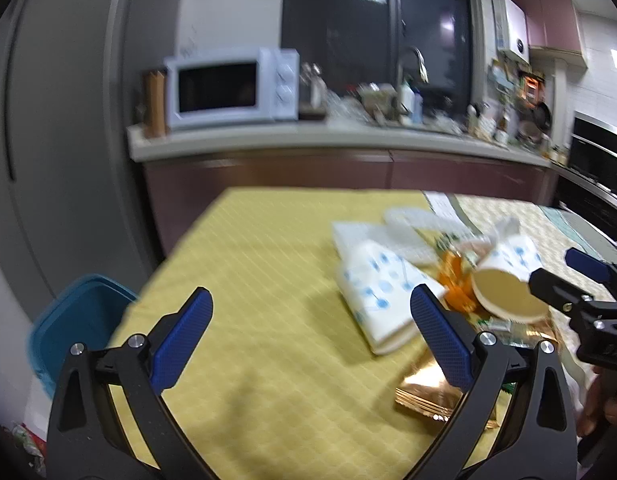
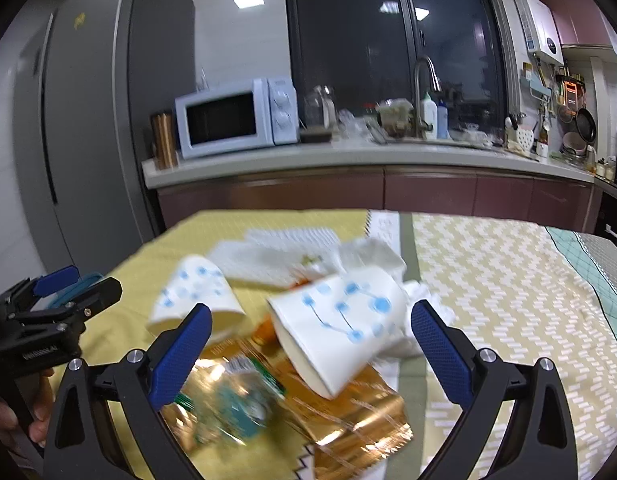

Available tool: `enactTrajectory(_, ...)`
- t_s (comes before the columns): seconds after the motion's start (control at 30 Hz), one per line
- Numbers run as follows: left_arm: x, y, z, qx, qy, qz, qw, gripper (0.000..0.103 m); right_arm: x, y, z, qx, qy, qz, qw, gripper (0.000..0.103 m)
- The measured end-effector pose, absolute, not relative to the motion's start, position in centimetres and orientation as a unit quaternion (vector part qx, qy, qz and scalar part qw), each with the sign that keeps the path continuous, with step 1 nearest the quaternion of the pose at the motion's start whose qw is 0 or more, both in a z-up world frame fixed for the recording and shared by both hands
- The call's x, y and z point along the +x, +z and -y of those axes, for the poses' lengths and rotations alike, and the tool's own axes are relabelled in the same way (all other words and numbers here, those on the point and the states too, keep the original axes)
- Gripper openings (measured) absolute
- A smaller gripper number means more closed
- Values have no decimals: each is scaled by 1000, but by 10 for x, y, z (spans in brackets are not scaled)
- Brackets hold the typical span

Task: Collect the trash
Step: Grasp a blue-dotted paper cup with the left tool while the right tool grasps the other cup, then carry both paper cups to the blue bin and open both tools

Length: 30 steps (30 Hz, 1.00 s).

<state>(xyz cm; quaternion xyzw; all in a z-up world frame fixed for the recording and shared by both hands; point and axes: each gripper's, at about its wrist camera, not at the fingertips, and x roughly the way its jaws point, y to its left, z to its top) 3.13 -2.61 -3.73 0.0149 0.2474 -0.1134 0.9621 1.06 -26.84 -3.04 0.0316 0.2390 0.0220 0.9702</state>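
A pile of trash lies on the yellow-clothed table (image 1: 268, 248). In the left wrist view my left gripper (image 1: 311, 300) is open above bare cloth, with a flattened blue-dotted paper cup (image 1: 384, 296) just beyond its right finger. A second dotted cup (image 1: 508, 280) lies on its side by my right gripper (image 1: 564, 276). In the right wrist view my right gripper (image 2: 312, 314) is open, and that cup (image 2: 340, 328) lies between its fingers, untouched. A gold foil wrapper (image 2: 348, 412) sits under it. The other cup (image 2: 196, 296) lies to the left, near my left gripper (image 2: 78, 288).
White tissues and plastic (image 2: 288, 252) lie behind the cups, with an orange wrapper (image 1: 454, 280) among them. A blue bin (image 1: 76, 320) stands on the floor off the table's left edge. A fridge (image 1: 68, 120) and a cluttered kitchen counter (image 1: 348, 140) stand beyond.
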Motion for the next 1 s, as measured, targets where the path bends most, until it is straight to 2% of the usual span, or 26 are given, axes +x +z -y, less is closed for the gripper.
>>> enactTrajectory(0.1, 47, -50, 32, 8, -138, -285, 949, 97, 15, -39, 272, 26, 14, -261, 965, 90)
enactTrajectory(0.17, 55, -58, 35, 4, -148, -299, 943, 94, 16, -41, 274, 29, 15, -269, 963, 82)
enactTrajectory(0.23, 61, -63, 41, 3, -158, -313, 937, 85, 17, -43, 274, 24, 9, -274, 961, 78)
enactTrajectory(0.37, 69, -72, 54, 9, -178, -335, 925, 79, 20, -46, 275, 19, 3, -286, 958, 71)
enactTrajectory(0.43, 72, -76, 61, 17, -184, -344, 920, 69, 20, -47, 278, 22, 2, -290, 957, 64)
enactTrajectory(0.5, 73, -77, 64, 19, -191, -355, 915, 64, 22, -49, 280, 26, 1, -297, 955, 59)
enactTrajectory(0.57, 77, -80, 69, 22, -193, -362, 912, 57, 22, -49, 283, 31, 3, -299, 954, 49)
enactTrajectory(0.63, 81, -81, 69, 19, -194, -370, 908, 41, 22, -49, 285, 35, 4, -300, 953, 44)
enactTrajectory(0.67, 83, -83, 70, 15, -196, -376, 905, 38, 21, -49, 286, 37, 4, -298, 954, 42)
enactTrajectory(0.73, 84, -84, 69, 7, -199, -383, 902, 21, 21, -48, 287, 38, 3, -296, 955, 36)
enactTrajectory(0.77, 85, -84, 70, 4, -200, -384, 901, 16, 20, -47, 288, 40, 3, -293, 955, 29)
enactTrajectory(0.8, 85, -84, 69, 0, -200, -384, 901, 12, 20, -45, 289, 43, 6, -291, 956, 27)
enactTrajectory(0.87, 85, -83, 66, -5, -199, -379, 904, 9, 20, -43, 291, 46, 8, -289, 956, 11)
enactTrajectory(0.9, 85, -80, 65, -9, -199, -375, 905, 7, 19, -41, 292, 49, 11, -286, 957, 6)
enactTrajectory(1.0, 82, -73, 57, -22, -201, -364, 909, 5, 16, -34, 293, 53, 14, -277, 959, 5)
